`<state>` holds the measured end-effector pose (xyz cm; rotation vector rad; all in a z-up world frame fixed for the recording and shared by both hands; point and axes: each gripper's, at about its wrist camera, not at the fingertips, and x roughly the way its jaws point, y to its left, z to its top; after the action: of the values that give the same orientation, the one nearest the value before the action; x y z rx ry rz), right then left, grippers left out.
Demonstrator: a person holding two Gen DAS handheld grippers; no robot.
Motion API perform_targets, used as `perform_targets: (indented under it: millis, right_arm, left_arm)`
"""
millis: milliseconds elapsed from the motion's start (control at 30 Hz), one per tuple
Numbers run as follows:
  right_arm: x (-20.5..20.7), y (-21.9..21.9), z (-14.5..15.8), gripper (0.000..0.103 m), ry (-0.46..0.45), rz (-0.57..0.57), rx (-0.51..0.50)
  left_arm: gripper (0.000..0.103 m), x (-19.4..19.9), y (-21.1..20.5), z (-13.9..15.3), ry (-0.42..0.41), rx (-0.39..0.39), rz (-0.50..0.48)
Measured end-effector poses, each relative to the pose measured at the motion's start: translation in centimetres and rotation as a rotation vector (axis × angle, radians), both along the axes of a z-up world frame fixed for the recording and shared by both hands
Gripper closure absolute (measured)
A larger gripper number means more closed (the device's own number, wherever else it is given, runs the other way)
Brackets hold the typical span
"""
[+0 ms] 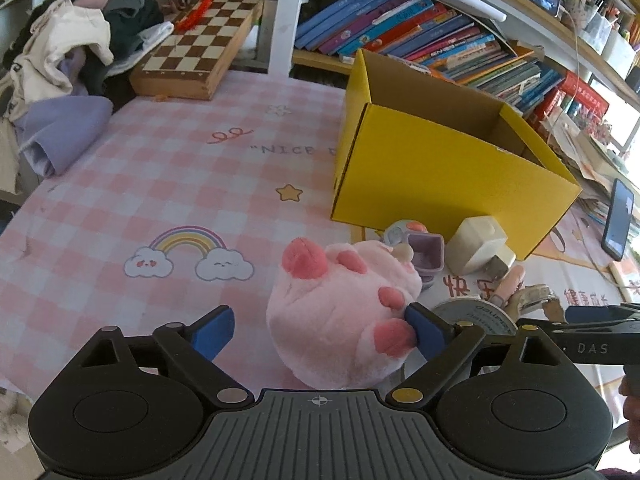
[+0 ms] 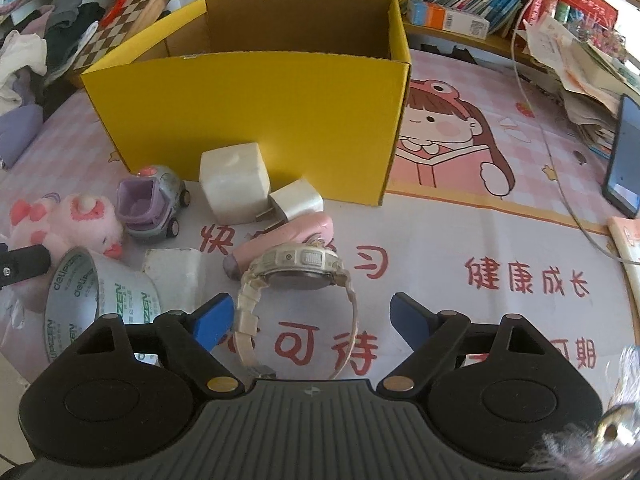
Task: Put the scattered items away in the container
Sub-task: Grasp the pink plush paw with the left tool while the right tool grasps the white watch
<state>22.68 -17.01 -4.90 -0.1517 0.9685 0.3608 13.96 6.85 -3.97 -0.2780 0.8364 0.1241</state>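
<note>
A yellow cardboard box (image 1: 448,176) stands open on the table; it also shows in the right wrist view (image 2: 248,112). My left gripper (image 1: 320,330) is open around a pink plush toy (image 1: 340,320), its right pad touching the plush. My right gripper (image 2: 310,320) is open, with a cream wristwatch (image 2: 296,272) between its fingers. Near the box lie a toy car (image 2: 154,200), a white cube (image 2: 234,182), a white charger plug (image 2: 294,204), a pink tube (image 2: 280,240) and a tape roll (image 2: 100,300). The plush also shows in the right wrist view (image 2: 80,220).
A chessboard box (image 1: 196,48) and a pile of clothes (image 1: 60,52) sit at the far left. Shelves of books (image 1: 420,36) run behind the box. A phone (image 2: 624,160) with a white cable and stacked papers stand at the right.
</note>
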Motion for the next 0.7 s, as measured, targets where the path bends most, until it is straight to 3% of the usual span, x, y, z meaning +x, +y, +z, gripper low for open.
perform_targets:
  millis: [167,267,333,400,700]
  right_arm:
    - [0.6,0.3,-0.4,0.019,0.018,0.023,0.002]
    - [1.0,0.5,-0.6,0.028,0.029,0.037,0.002]
    - [1.3,0.6,-0.8,0.035,0.038,0.045,0.008]
    - [1.5,0.4,-0.8,0.038,0.043,0.042,0.016]
    - [2.0,-1.2,0.8,0.042,0.038,0.026,0.067]
  left_arm:
    - [0.009,0.6,-0.2,-0.2,0.005,-0.012,-0.005]
    - [0.010,1.0,0.0,-0.4,0.014,-0.027,0.000]
    - [0.014,1.3,0.3,-0.5,0.021,-0.044,0.010]
    - [0.025,1.5,0.6,-0.7,0.029,-0.061,0.019]
    - [0.037,2.1,0.8,0.7,-0.013,-0.038,0.013]
